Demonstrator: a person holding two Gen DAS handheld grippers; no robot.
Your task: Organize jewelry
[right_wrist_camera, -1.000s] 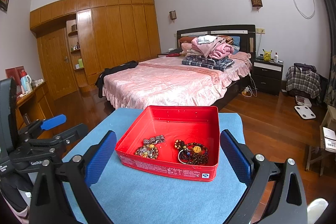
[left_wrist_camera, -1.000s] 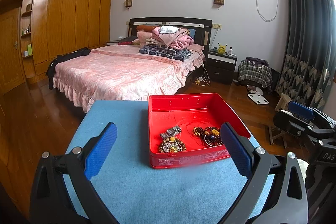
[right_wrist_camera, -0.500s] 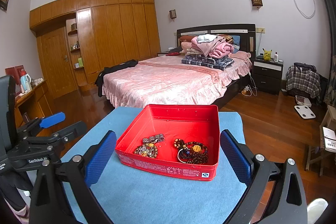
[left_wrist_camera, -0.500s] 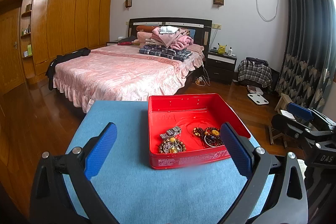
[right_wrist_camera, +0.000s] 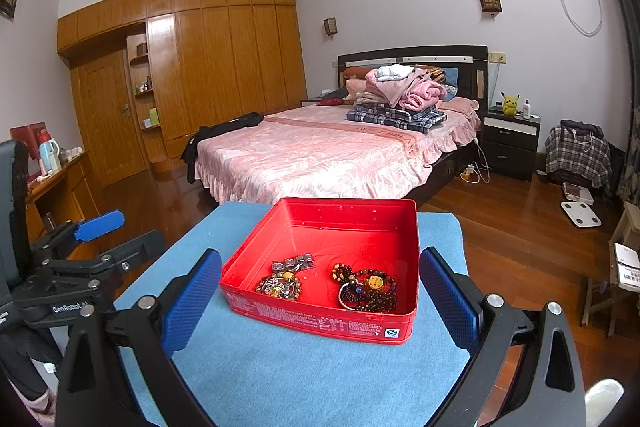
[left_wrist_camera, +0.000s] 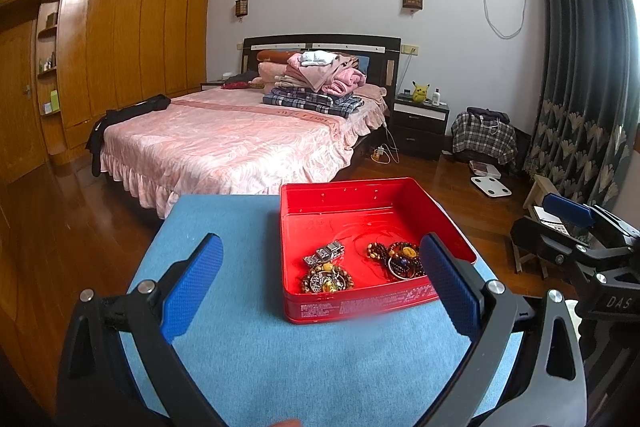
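Left hand-held gripper (left_wrist_camera: 320, 281) marked "GenRobot", spread wide, empty; right hand-held gripper (right_wrist_camera: 320, 285) "DAS", likewise; red tin (right_wrist_camera: 320, 319) print unreadable.

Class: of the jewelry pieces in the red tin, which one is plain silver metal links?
The silver link bracelet, lying behind the gold-and-silver tangle; the dark beaded bracelets are round beads.

glossy red metal tin (right_wrist_camera: 320, 319) on matt blue cloth (right_wrist_camera: 304, 379); shiny beads (right_wrist_camera: 370, 293); polished wood floor (right_wrist_camera: 500, 235).
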